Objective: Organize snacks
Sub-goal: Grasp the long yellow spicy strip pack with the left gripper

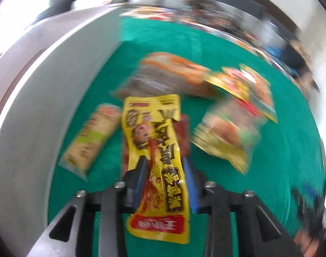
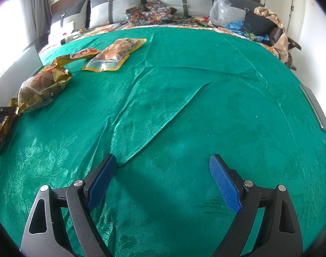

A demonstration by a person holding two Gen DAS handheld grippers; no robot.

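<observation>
left fingers (image 1: 165, 160) clamp yellow snack packet (image 1: 156, 162); only right view shows right fingers (image 2: 163, 162) spread, empty

I count five snack packets (image 1: 154, 154) from my left wrist: one yellow between my fingers, one pale at nine o'clock, three toward one o'clock. My right wrist shows three grey cushions (image 2: 113, 4) at twelve o'clock, one clear plastic bag (image 2: 219, 10).

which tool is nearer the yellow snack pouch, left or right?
Left. The left tool is shut on the yellow snack pouch. The right tool stands open over bare green cloth, with no pouch near it.
</observation>
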